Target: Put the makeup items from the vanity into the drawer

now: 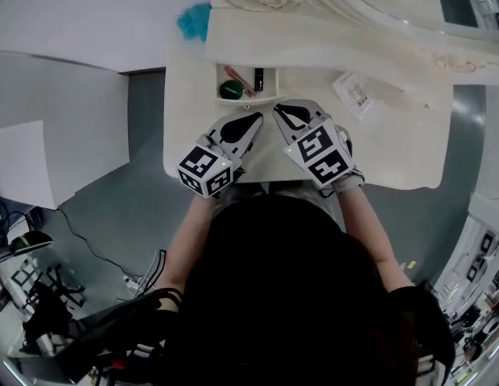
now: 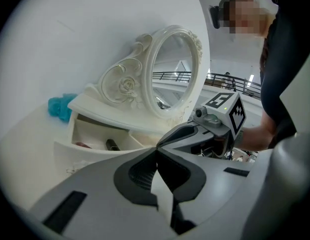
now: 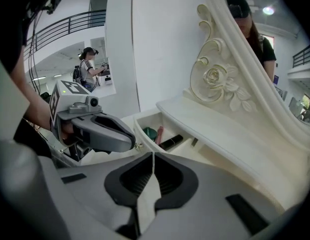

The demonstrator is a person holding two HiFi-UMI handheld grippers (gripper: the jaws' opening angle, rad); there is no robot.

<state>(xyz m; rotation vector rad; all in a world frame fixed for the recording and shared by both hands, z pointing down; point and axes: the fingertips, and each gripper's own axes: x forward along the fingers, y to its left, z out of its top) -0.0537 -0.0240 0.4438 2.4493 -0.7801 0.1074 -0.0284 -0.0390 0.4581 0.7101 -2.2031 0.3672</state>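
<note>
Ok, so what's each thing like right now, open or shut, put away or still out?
Drawer: pulled open.
Left hand-held gripper: shut, empty.
Right hand-held gripper: shut, empty.
Green round pot: in the drawer.
Pink stick: in the drawer, beside the pot.
Black tube: in the drawer.
White packet: out on the vanity.
Teal thing: out on the vanity.

The left tool [image 1: 256, 120] is a pale grey moulded plastic shell ending in two beak-shaped jaws lined with black ribbed pads [image 2: 140, 171]. The right tool [image 1: 282, 109] is its twin. Narrow black rectangular slots mark both shells. Each carries a white cube [image 1: 207, 170] printed with black square markers and bearing a small lit dot, above a round camera lens [image 3: 92, 102] on a grey bracket. The person wears a black top [image 1: 422, 320].
</note>
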